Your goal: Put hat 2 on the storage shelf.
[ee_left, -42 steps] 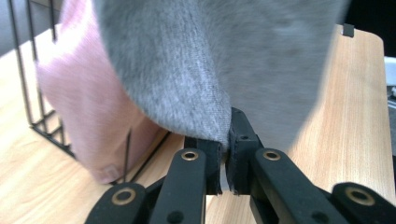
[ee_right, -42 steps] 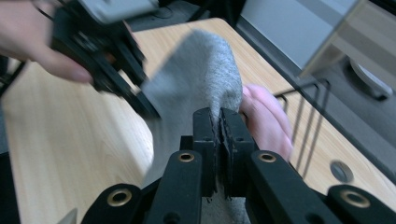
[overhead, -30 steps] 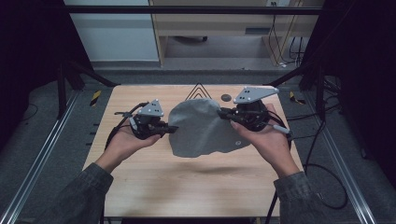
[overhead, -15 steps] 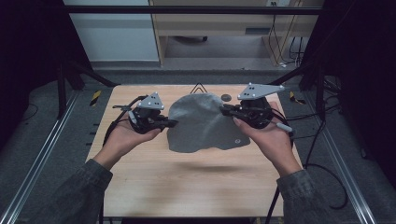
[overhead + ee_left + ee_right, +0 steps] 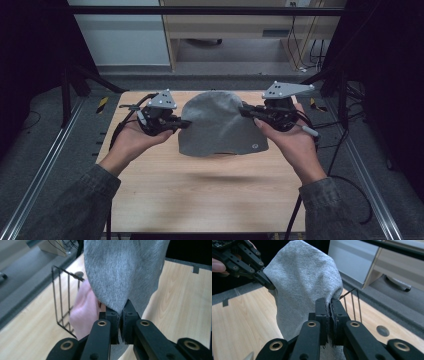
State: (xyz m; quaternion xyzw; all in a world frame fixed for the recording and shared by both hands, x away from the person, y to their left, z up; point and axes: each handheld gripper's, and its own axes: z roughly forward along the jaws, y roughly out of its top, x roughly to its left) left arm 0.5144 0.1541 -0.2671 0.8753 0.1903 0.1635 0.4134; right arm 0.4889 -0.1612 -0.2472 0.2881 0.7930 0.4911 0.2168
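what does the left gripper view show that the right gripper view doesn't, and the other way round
Left gripper view: something pink behind the grey cloth, beside a wire rack, with the left gripper shut on the cloth's edge.

Right gripper view: the right gripper shut on the cloth, the left gripper farther off biting its other side, and a dark round disc on the table.

Both: the same grey cloth held up between the two grippers, the wooden table, and the wire rack.
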